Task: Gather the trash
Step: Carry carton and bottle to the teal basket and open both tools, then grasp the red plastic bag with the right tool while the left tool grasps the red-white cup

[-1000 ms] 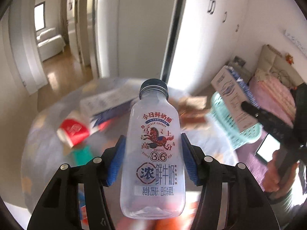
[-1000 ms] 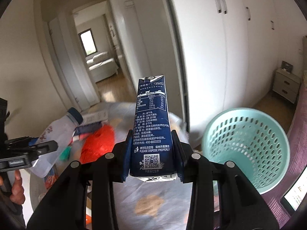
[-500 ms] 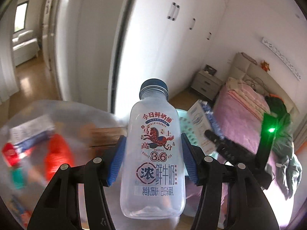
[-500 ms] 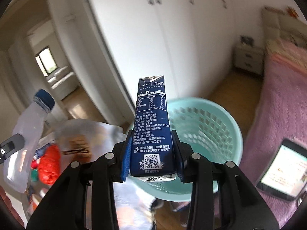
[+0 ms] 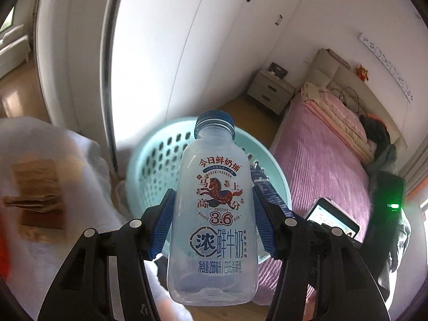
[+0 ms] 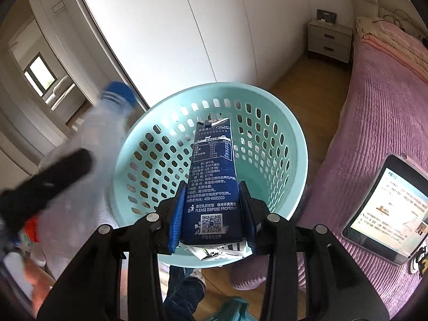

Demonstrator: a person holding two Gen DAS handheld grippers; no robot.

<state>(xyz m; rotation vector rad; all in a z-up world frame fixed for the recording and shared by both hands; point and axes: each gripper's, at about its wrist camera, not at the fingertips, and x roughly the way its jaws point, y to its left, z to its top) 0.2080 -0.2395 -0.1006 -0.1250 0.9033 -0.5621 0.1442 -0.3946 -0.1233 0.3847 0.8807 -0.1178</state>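
Observation:
My left gripper (image 5: 212, 230) is shut on an empty clear milk bottle (image 5: 212, 214) with a blue cap and holds it upright in front of the teal basket (image 5: 157, 160). My right gripper (image 6: 212, 219) is shut on a dark blue milk carton (image 6: 212, 176) and holds it right over the mouth of the teal basket (image 6: 281, 123). The bottle (image 6: 88, 144) and the left gripper show blurred at the left of the right wrist view, beside the basket's rim. The carton's top (image 5: 264, 184) peeks out behind the bottle in the left wrist view.
A table with a white cloth (image 5: 88, 160) carries brown paper trash (image 5: 37, 187) at the left. A pink bed (image 6: 374, 107) with a tablet (image 6: 385, 208) on it lies to the right. A nightstand (image 6: 329, 40) and white wardrobe doors (image 6: 187, 26) stand behind.
Both grippers have swung right from the table to the teal basket. The carton now hangs over the basket's mouth and the bottle is close to its rim.

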